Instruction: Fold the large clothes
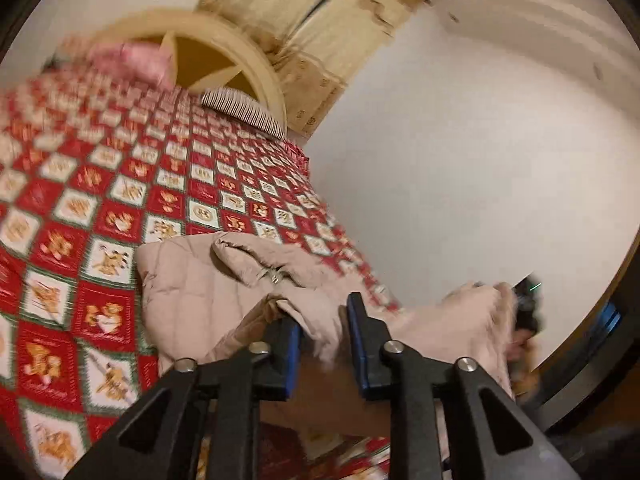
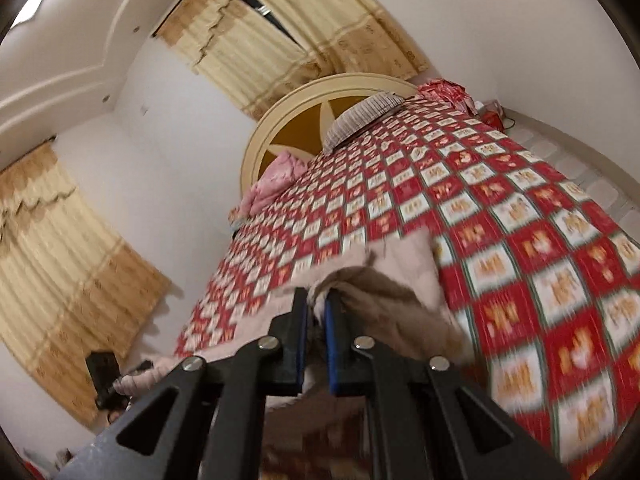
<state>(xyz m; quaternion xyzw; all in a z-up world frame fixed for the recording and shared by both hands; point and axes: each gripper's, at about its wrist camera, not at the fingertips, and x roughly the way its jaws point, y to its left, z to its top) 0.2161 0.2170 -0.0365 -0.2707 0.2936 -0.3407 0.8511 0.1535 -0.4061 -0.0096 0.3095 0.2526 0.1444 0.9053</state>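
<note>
Lying on a red patchwork bedspread [image 1: 120, 216] just ahead of both tongs: one beige padded jacket [image 1: 200, 280]. Left gripper [image 1: 324, 320]: jaws part-open, jacket fabric between them, grip unclear. Right gripper [image 2: 316, 308]: jaws narrow, pinching a jacket fold.

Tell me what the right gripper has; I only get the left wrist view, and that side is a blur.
Observer: The right gripper is shut on a fold of the beige jacket, right at its brown fur trim.
Operator: Report the far end of the bed.
Observer: A crumpled red bundle lies at the corner past the headboard.
Operator: Check the wall on that gripper's left.
Observer: A second yellow curtain hangs there.
</note>
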